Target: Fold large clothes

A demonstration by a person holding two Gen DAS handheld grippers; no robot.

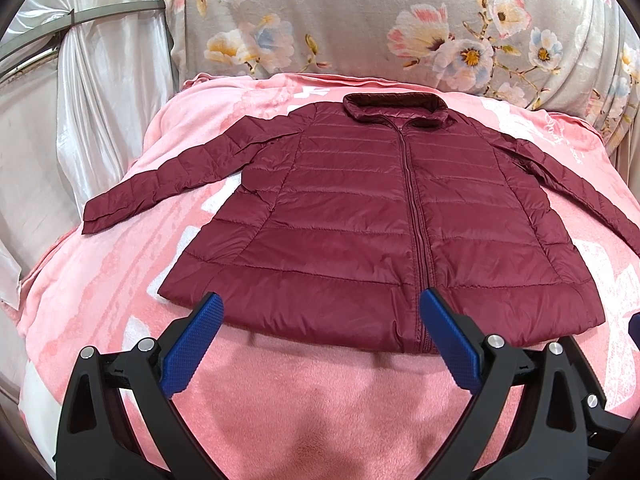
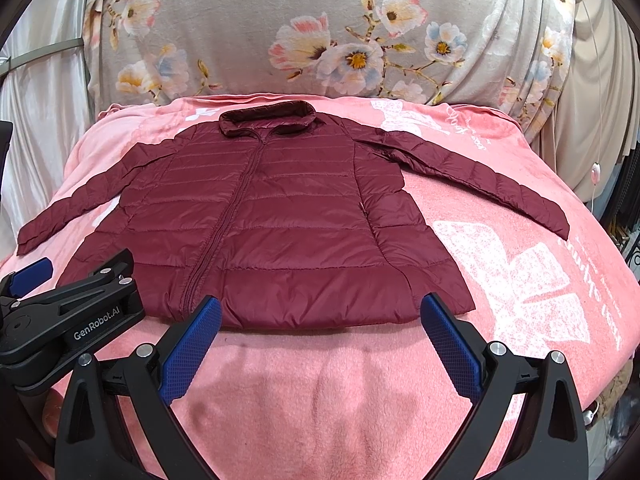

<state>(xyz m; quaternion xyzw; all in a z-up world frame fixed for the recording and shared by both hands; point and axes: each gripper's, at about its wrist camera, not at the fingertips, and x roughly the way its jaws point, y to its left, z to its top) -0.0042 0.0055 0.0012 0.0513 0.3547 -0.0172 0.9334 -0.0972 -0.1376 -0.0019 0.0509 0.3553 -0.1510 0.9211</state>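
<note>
STEP: none begun, jacket (image 1: pixel 360 216) laid flat | hand-held grippers: left (image 1: pixel 320 320), right (image 2: pixel 320 320) spread, empty | NEXT: 9 o'clock sleeve (image 1: pixel 160 184) to be pinched, folded inward

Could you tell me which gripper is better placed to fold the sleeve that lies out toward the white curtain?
Probably the left gripper. It hovers open at the jacket hem nearer that sleeve, while the right gripper sits toward the opposite sleeve.

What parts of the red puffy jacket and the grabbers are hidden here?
- Dark red quilted jacket: its right sleeve cuff is cut off by the left wrist view's edge.
- Its back: hidden against the pink fleece blanket.
- White blanket lettering: too blurred to read.
- Both views: the hands are out of frame.
</note>
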